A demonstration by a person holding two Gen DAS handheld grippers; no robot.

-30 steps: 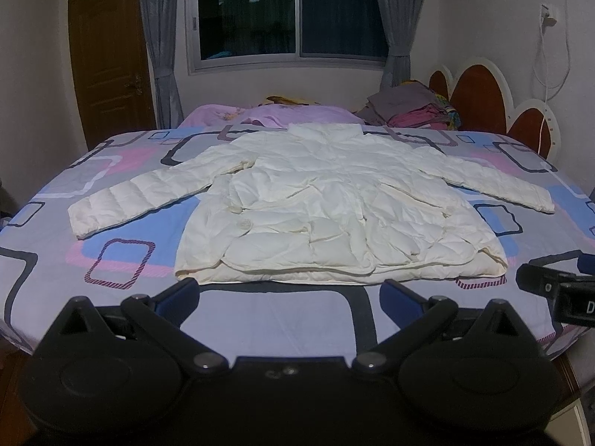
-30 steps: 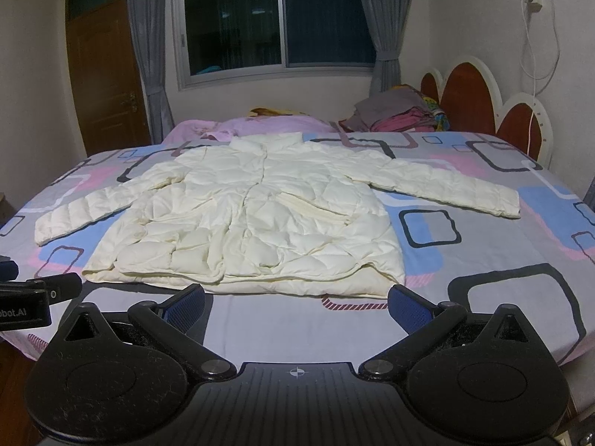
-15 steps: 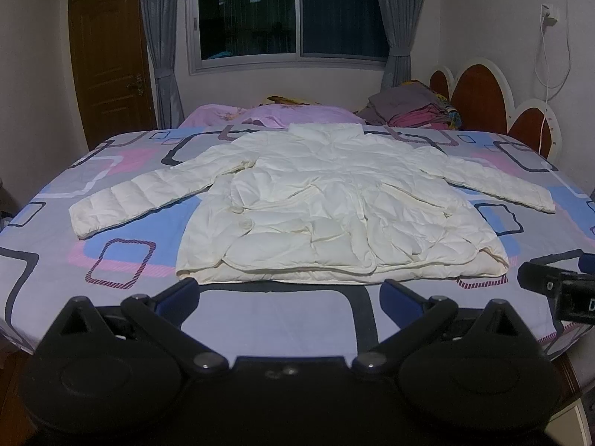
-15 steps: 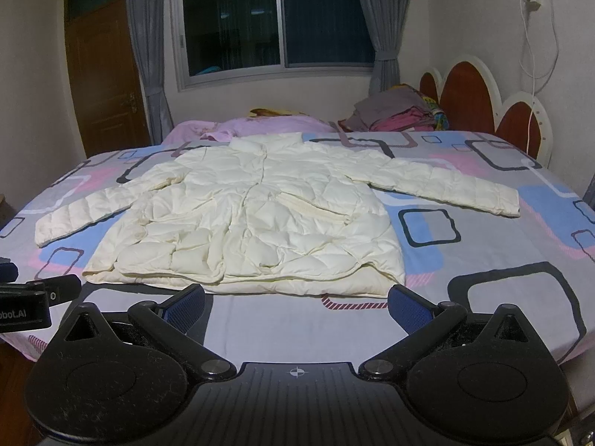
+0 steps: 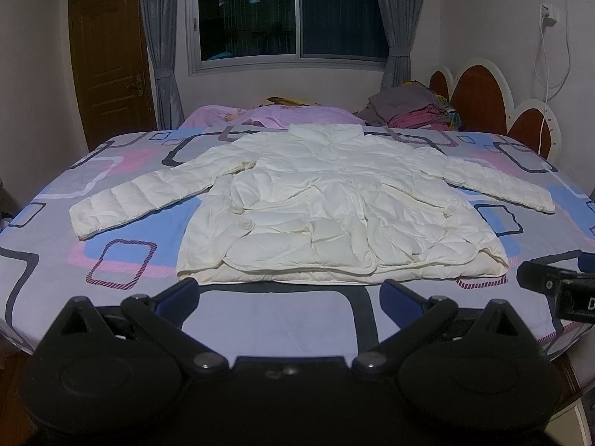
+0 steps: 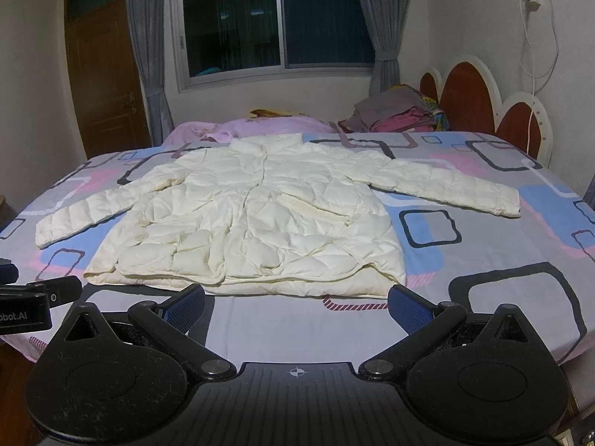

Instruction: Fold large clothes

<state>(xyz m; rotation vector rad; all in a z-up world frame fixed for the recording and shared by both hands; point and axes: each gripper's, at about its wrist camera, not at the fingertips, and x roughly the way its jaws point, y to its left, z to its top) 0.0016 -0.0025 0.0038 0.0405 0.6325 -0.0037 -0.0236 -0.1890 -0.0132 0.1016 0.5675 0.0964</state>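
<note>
A cream quilted puffer jacket [image 5: 334, 208] lies flat on the bed, front up, collar toward the window, both sleeves spread sideways; in the right wrist view the jacket [image 6: 260, 223] fills the middle of the bed. My left gripper [image 5: 288, 295] hovers open just short of the jacket's hem, nothing between its blue-padded fingers. My right gripper [image 6: 295, 306] is likewise open and empty in front of the hem, a little further right. Each gripper's body shows at the edge of the other's view.
The bed sheet [image 5: 111, 260] is grey with blue and pink squares. Pink bedding [image 5: 275, 117] and a pile of folded clothes [image 5: 409, 107] sit at the far side. A scalloped headboard [image 5: 483, 100] stands right, a wooden door [image 5: 111, 59] left, a window behind.
</note>
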